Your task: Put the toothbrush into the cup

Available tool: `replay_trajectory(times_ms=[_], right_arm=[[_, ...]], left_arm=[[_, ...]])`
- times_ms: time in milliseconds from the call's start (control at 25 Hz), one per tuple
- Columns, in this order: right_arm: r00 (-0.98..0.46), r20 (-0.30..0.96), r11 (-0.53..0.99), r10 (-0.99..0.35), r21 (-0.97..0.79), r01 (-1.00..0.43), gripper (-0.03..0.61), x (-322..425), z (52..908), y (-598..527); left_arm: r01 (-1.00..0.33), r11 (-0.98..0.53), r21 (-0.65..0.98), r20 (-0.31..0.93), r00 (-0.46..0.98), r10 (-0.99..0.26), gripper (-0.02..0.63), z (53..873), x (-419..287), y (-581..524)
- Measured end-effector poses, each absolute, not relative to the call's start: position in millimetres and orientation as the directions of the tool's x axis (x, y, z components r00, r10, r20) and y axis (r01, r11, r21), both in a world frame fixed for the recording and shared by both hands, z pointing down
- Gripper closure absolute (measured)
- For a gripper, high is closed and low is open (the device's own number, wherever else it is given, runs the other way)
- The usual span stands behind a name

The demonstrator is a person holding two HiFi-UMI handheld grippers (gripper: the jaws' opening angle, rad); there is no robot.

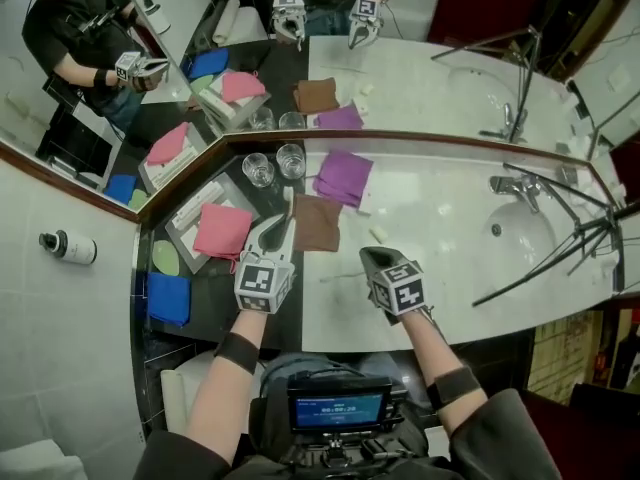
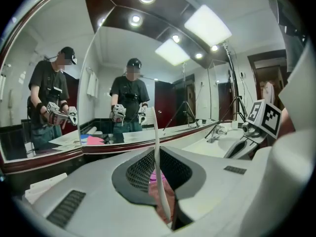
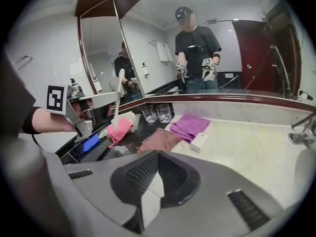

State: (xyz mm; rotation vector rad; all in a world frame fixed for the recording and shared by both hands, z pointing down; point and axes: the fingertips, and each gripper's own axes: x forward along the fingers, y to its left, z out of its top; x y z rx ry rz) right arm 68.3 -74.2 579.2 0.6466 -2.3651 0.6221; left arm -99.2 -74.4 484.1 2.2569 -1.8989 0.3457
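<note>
— How is the left tool (image 1: 277, 230) seen?
— It is closed on the toothbrush (image 2: 156, 149). The thin white handle is pinched between the jaws and stands up past their tips, slightly tilted.
— And where is the toothbrush held?
— It is held clear of the worktop (image 1: 450, 238), above the gap between the pink cloth (image 1: 222, 230) and the brown cloth (image 1: 317, 222). It has not yet been put into a cup.
— Where are the cups found?
— A glass cup (image 1: 258, 169) and a second glass cup (image 1: 291, 160) are set side by side close to the mirror, beyond the left tool and apart from it. The purple cloth (image 1: 343, 176) is laid just to their right.
— What is noted of the right tool (image 1: 377, 260)?
— Its jaws are pressed together with nothing between them, and it is held over the pale worktop, to the right of the brown cloth
</note>
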Motion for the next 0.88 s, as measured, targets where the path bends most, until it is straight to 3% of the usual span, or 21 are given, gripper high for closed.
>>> replay_trajectory(times_ms=[480,880], right_arm=[[-0.798,0.598,0.895,-0.071,-0.315,-0.316,0.565,-73.4,566.3,-31.1],[-0.815,0.579,0.91,0.011,-0.345,-0.232,0.565,-152.6,572.4,-17.4]], left_arm=[[-0.995,-0.093,-0.025,0.289,0.082,-0.954,0.584,499.7,-185.3,-101.0],[-0.999,-0.039,-0.036,0.236,0.03,-0.971,0.584,517.7,-263.3,-157.3]])
